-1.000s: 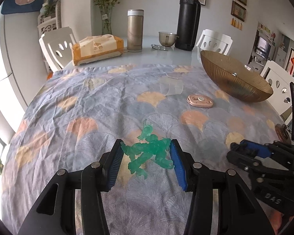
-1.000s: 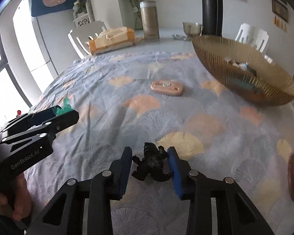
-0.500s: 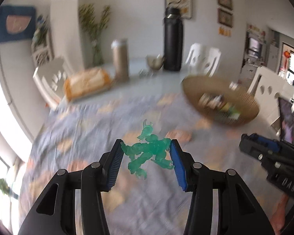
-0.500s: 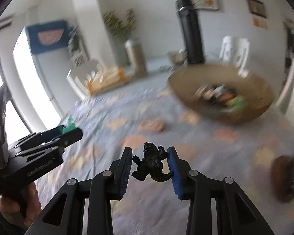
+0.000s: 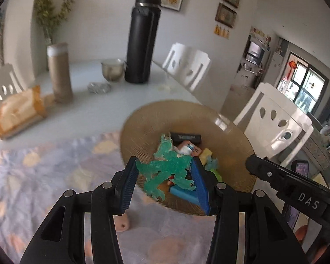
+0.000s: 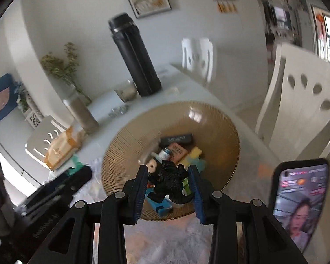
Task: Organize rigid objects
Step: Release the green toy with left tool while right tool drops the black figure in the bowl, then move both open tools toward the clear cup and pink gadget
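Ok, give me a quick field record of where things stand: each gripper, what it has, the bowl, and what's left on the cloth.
left gripper: jaws opening, translucent green figure between the pads, above the bowl's near edge
right gripper: shut on black dinosaur figure, over the bowl
bowl: amber ribbed glass, already holding several small items
bowl contents: black bar, pink box, yellow and blue pieces among them
cloth: one pink object partly visible beneath the left gripper
phone: propped at right, screen lit

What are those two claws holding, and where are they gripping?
The left gripper, jaws opening, has a green figurine by its sides; the right gripper pinches a black monster figurine across its body.
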`<action>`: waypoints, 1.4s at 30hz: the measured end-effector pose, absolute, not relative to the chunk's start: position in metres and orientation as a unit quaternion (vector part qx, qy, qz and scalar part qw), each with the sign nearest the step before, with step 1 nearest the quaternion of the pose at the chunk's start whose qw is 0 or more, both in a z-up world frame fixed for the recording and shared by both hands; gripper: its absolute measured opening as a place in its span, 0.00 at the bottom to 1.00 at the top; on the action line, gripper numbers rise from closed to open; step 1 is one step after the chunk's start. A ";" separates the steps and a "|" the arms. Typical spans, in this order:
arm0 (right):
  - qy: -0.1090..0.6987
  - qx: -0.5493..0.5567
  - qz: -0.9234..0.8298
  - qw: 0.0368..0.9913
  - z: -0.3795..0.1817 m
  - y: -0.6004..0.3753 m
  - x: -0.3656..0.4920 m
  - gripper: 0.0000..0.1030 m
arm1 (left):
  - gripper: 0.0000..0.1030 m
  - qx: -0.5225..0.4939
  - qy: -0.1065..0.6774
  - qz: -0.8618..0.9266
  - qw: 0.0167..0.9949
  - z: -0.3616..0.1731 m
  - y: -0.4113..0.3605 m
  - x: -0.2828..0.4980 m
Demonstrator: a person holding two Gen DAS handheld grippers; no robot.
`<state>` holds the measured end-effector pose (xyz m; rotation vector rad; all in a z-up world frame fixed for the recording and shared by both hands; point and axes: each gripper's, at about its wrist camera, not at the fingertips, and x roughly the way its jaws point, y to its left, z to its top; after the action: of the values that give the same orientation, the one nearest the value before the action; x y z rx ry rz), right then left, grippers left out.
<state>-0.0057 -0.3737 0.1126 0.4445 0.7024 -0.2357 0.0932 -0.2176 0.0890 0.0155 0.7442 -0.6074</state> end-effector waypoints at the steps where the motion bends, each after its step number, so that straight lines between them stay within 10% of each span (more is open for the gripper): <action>1: 0.346 0.220 -0.115 0.905 0.110 -0.376 -0.003 0.37 | 0.53 0.005 0.363 -0.298 0.883 0.087 -0.219 0.094; 4: 0.346 0.224 -0.125 0.903 0.109 -0.379 -0.004 0.59 | 0.66 -0.006 0.354 -0.296 0.887 0.089 -0.209 0.088; 22: 0.359 0.101 0.015 0.928 0.096 -0.230 -0.037 0.63 | 0.80 0.021 0.332 -0.083 0.939 0.081 -0.040 0.003; 42: 0.419 0.106 0.006 0.902 0.005 -0.221 -0.024 0.73 | 0.80 0.047 0.378 -0.043 0.924 0.008 -0.033 0.002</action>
<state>-0.0238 -0.2213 0.0046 0.2187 0.8668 0.0114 0.0019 -0.0327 0.0081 0.0966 0.7753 -0.0874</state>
